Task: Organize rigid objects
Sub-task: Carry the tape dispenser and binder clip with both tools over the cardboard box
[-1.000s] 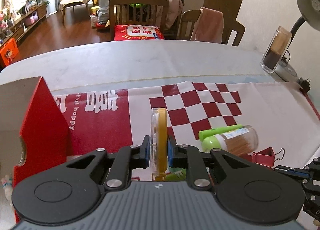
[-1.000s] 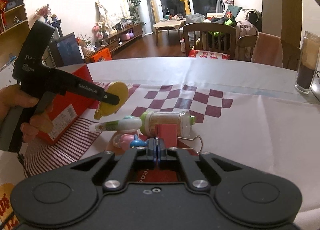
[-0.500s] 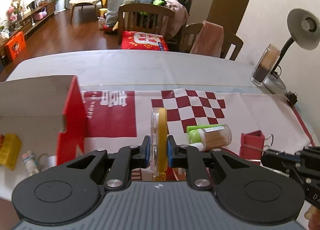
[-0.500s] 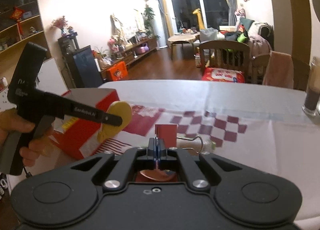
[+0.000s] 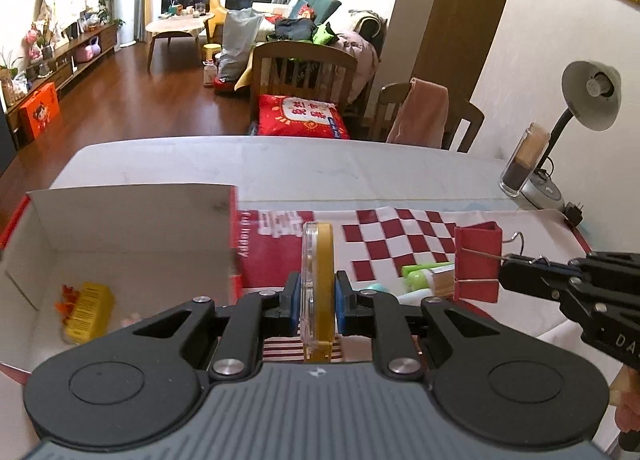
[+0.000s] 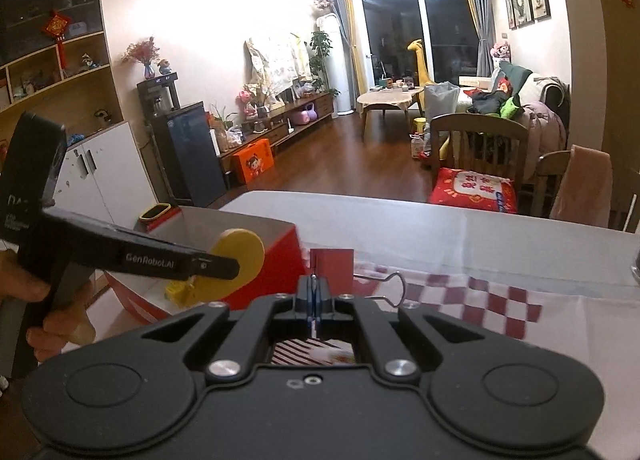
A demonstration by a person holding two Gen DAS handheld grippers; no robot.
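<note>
The yellow tape roll [image 5: 318, 280], clamped edgewise in the left hand-held gripper [image 5: 318, 296], hangs beside the open red box [image 5: 132, 216]. Carry it over the wall, lower, then release. The right hand-held gripper [image 6: 315, 292] pinches a red binder clip [image 6: 332, 266] by its wire handle above the worktop [image 5: 280, 160]; drop it in afterwards.

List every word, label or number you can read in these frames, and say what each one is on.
"GenRobot.AI": on the arm of the left gripper, right wrist view.
"DA", cut off: on the right gripper body, left wrist view.
"happy", sideways and partly hidden: on the cloth beside the box.
Too blurred or small: white characters on the cloth, yellow pack, cushion, orange floor box.
</note>
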